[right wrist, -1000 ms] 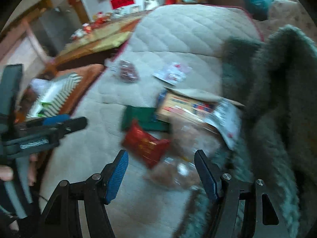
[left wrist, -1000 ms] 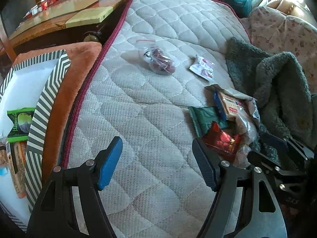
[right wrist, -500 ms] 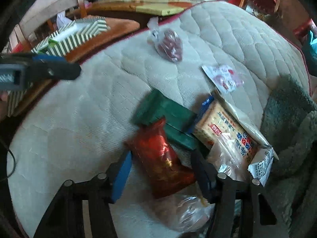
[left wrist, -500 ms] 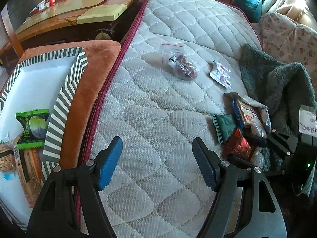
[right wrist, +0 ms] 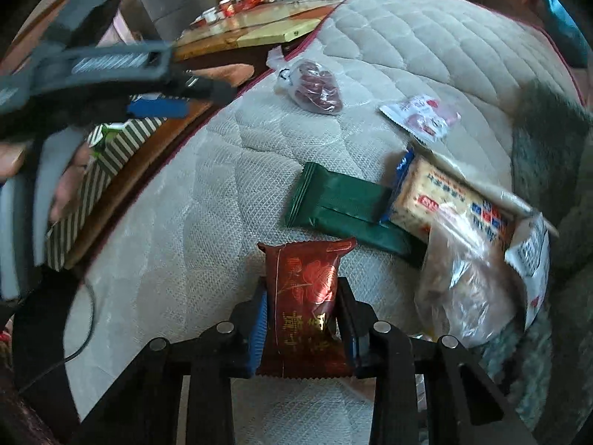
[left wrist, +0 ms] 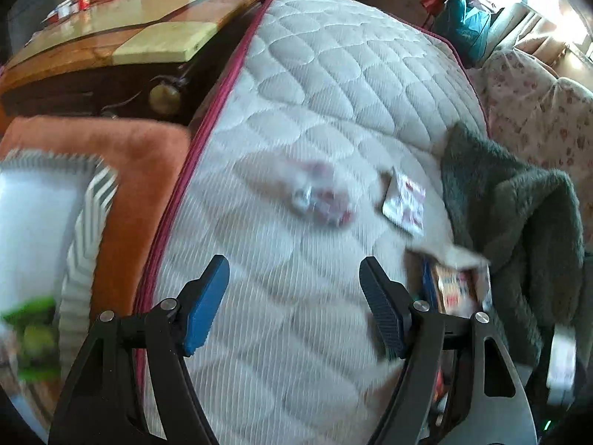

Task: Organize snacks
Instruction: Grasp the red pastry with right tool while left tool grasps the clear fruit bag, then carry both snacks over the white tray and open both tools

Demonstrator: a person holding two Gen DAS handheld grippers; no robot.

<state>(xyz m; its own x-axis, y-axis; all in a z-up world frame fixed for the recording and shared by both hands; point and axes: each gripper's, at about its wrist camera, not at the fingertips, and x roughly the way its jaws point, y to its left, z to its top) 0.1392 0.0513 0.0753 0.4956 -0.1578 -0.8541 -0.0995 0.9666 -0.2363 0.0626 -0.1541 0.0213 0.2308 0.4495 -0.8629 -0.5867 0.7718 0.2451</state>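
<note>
My right gripper (right wrist: 303,293) is shut on a dark red snack packet (right wrist: 307,263) that stands up between its pads, just above the quilted mattress (right wrist: 185,222). Beyond it lie a dark green packet (right wrist: 341,204), a cracker pack (right wrist: 444,200), a crinkled clear bag (right wrist: 467,289), a clear bag of red fruit (right wrist: 315,87) and a small white-and-red packet (right wrist: 422,115). My left gripper (left wrist: 292,265) hangs open over bare mattress, short of the blurred clear bag (left wrist: 318,200). The striped box (left wrist: 85,222) at the left holds a green packet (left wrist: 33,326).
A grey fleece blanket (left wrist: 519,222) is bunched along the mattress's right side. An orange cushion (left wrist: 129,170) bears the striped box beside the mattress's red-piped edge. A wooden table (left wrist: 129,37) stands behind it. A hand (right wrist: 70,185) holds the left gripper's handle.
My right gripper sank onto the red packet and closed on it. My left gripper, still open, slid forward over the mattress towards the clear bag of red fruit.
</note>
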